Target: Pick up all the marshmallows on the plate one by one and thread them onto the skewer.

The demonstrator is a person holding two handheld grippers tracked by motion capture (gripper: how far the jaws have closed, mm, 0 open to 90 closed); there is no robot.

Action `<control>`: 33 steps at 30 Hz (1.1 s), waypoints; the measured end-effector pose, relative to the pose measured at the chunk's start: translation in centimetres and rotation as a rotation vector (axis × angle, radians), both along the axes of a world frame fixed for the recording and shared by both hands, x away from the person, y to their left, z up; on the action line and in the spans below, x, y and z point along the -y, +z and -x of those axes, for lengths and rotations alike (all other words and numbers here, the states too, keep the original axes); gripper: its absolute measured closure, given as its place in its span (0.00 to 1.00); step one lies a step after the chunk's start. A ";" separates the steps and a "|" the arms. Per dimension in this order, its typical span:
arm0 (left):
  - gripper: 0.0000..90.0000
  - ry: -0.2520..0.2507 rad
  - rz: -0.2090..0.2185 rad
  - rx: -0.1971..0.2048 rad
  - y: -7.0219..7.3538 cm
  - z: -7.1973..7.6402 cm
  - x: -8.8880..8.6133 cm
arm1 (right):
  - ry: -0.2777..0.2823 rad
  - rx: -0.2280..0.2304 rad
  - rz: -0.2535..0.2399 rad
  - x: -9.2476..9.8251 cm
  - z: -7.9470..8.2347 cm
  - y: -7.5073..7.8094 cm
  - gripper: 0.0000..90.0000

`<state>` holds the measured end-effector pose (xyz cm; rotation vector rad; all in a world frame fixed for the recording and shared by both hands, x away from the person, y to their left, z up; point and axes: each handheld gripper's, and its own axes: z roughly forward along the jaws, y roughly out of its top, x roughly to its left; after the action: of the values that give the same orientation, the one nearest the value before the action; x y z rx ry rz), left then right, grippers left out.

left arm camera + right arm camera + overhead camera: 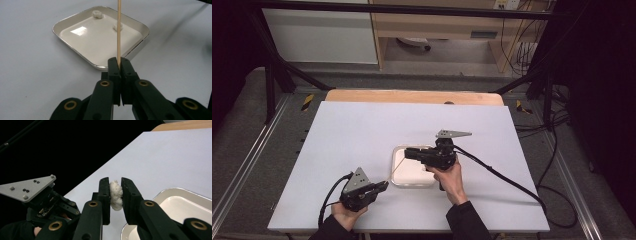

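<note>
left tool (119,65): jaws clamped on wooden skewer (119,30), point held over tray (100,66), ready to spear | right tool (115,192): jaws pinching white lump (116,195) above tray's near-left corner, presenting it | two lumps (97,14) wait in tray on worktop (362,130)

Left gripper (383,187) clamped tight — right gripper (115,195) pinching, raised.

One camera hangs above my side, looking forward and down over the table (362,130). One rides close on each of my tongs; all three catch the tray (140,27).
</note>
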<state>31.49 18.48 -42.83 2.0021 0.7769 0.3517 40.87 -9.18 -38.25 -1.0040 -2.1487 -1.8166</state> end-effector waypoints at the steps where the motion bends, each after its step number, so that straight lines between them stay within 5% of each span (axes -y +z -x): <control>1: 0.98 -0.002 -0.006 0.000 0.0 0.0 0.0 | -0.001 -0.003 -0.003 -0.1 0.1 -0.1 0.88; 33: 0.98 0.012 -0.045 0.001 0.0 0.1 0.2 | 0.023 -0.014 -0.036 -1.0 0.6 -1.3 0.90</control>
<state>31.40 18.30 -42.85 2.0396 0.7872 0.3794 40.30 -8.21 -39.54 -0.9772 -2.1033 -1.8252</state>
